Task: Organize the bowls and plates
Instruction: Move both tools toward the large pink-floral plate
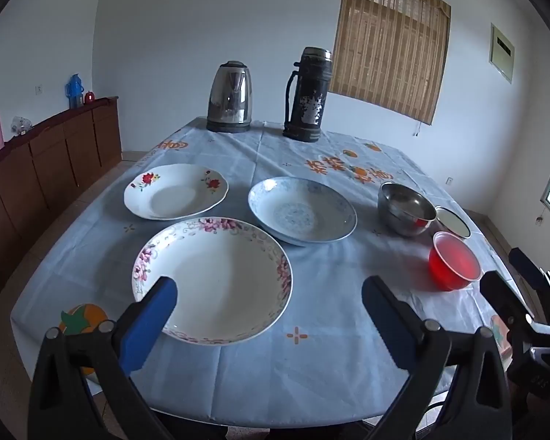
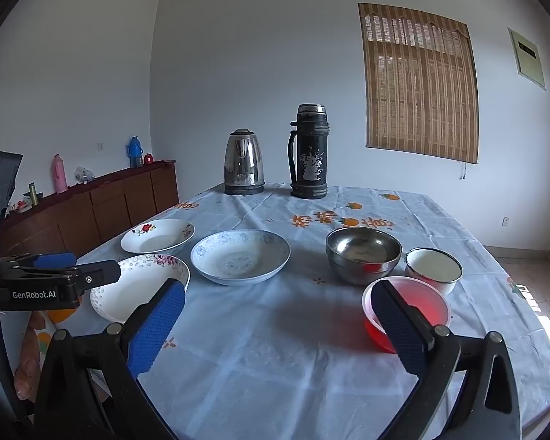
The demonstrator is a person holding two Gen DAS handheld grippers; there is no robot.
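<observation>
Three plates lie on the blue tablecloth: a pink-flowered plate (image 1: 216, 278) (image 2: 143, 286) nearest, a red-flowered plate (image 1: 176, 190) (image 2: 157, 238) behind it on the left, a blue-patterned plate (image 1: 302, 211) (image 2: 240, 256) in the middle. On the right stand a steel bowl (image 1: 405, 207) (image 2: 363, 253), a white enamel bowl (image 1: 453, 222) (image 2: 434, 267) and a red plastic bowl (image 1: 454, 266) (image 2: 410, 311). My left gripper (image 1: 269, 291) is open and empty above the pink-flowered plate's near rim. My right gripper (image 2: 278, 299) is open and empty, its right finger in front of the red bowl.
A steel kettle (image 1: 231, 99) (image 2: 244, 163) and a black thermos (image 1: 308, 95) (image 2: 310, 152) stand at the table's far edge. A wooden sideboard (image 1: 51, 154) runs along the left wall. The left gripper shows in the right wrist view (image 2: 55, 278).
</observation>
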